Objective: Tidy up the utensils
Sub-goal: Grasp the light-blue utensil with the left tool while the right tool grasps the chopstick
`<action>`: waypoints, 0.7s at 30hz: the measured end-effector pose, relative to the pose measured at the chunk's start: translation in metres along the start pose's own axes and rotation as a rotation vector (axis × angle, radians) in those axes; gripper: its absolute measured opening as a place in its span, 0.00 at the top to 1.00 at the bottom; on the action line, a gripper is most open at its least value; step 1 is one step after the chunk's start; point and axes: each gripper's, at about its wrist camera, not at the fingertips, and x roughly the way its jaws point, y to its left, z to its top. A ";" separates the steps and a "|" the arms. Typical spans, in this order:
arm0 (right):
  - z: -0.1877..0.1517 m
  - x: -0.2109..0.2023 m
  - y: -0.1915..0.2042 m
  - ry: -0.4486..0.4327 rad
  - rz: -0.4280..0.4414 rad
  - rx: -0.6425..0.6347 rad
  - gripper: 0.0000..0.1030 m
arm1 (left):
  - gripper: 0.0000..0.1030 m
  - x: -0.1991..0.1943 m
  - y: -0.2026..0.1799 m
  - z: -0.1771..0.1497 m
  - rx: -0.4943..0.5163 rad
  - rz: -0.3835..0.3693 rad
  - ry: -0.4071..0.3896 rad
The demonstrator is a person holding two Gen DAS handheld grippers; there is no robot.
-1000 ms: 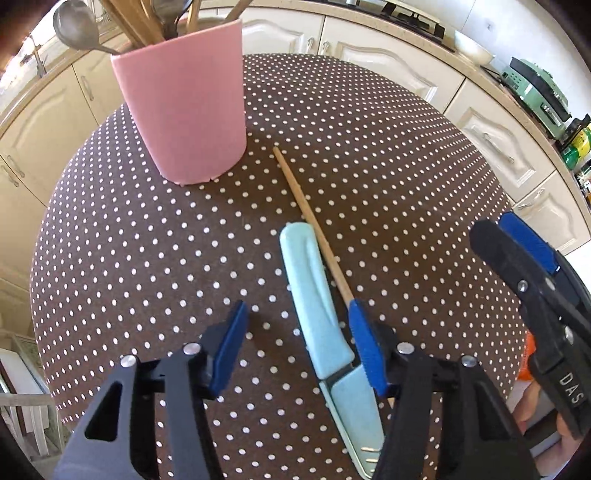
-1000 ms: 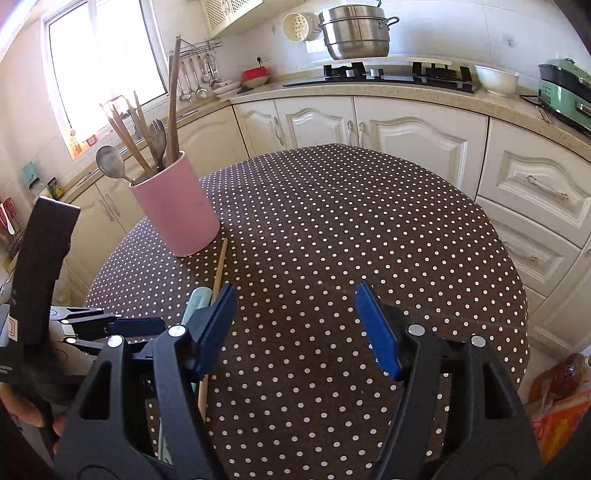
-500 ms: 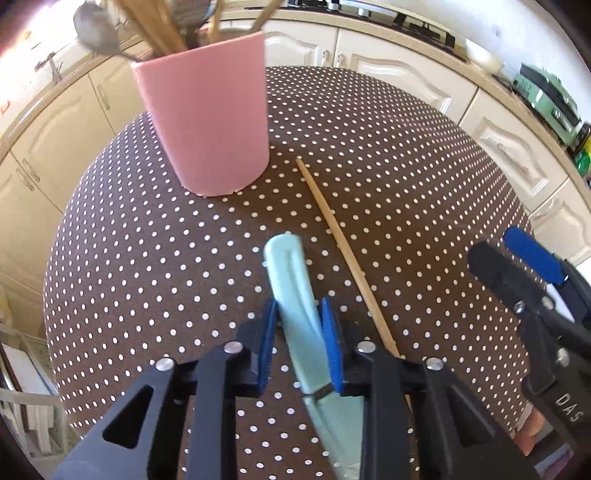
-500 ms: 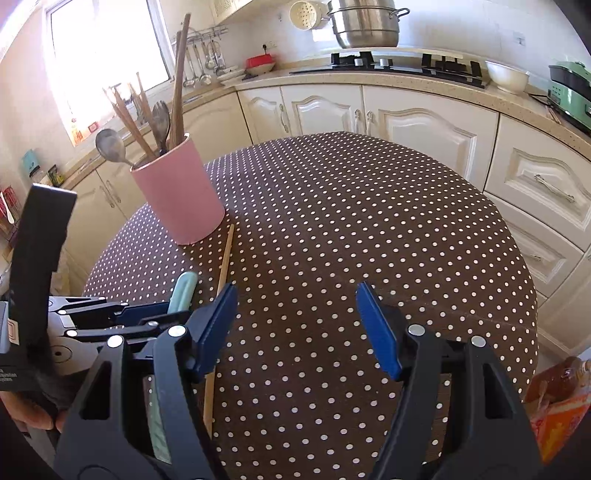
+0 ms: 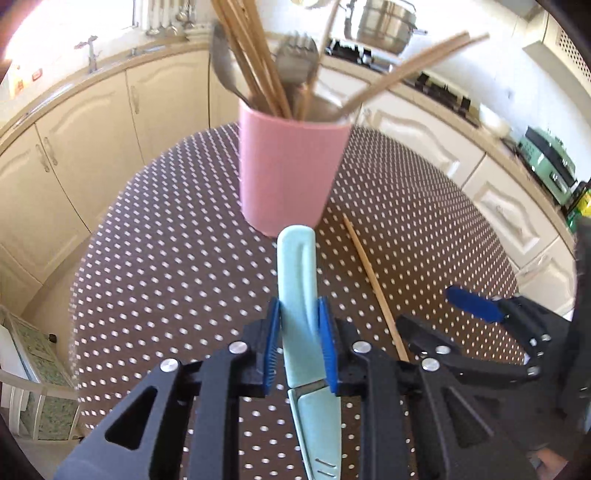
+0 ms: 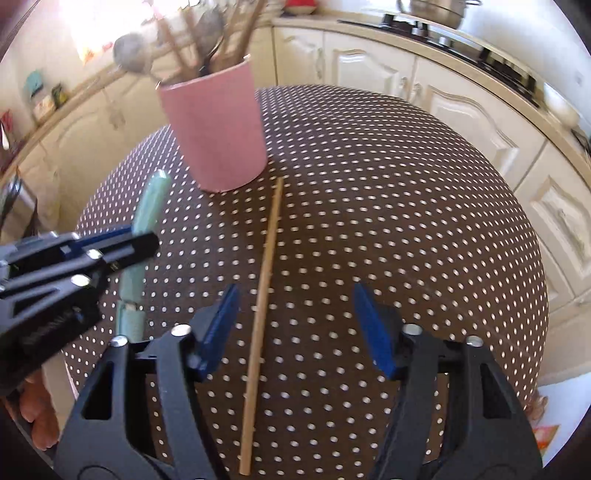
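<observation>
My left gripper (image 5: 299,332) is shut on a pale blue sheathed knife (image 5: 297,258). It holds the knife off the table, handle end towards the pink utensil holder (image 5: 291,166), which is full of wooden sticks, a fork and spoons. A wooden chopstick (image 6: 264,295) lies on the dotted cloth and runs back to the holder (image 6: 218,136). My right gripper (image 6: 295,325) straddles the chopstick and its jaws are closing. The chopstick is nearer the left pad, and neither pad touches it. At the left of the right wrist view are the left gripper (image 6: 140,243) and the knife (image 6: 147,206).
The round table (image 6: 406,184) has a brown cloth with white dots and drops off close on every side. Cream cabinets (image 6: 461,122) ring it, with a hob and a steel pot (image 5: 384,22) behind. A hand (image 6: 37,421) shows at the lower left.
My left gripper closed on the knife and raised it towards the holder. My right gripper swung left over the chopstick, and its jaws have narrowed.
</observation>
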 end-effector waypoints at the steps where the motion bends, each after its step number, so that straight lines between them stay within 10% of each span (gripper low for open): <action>1: 0.002 0.002 0.004 0.011 -0.005 -0.015 0.53 | 0.80 -0.005 0.004 0.000 0.002 0.003 -0.018; 11: 0.007 0.024 0.023 0.095 0.005 -0.078 0.94 | 0.80 -0.055 0.005 -0.002 0.005 0.022 -0.157; 21: -0.008 -0.019 0.008 -0.061 0.084 -0.013 0.94 | 0.81 -0.082 0.005 -0.005 0.009 -0.005 -0.264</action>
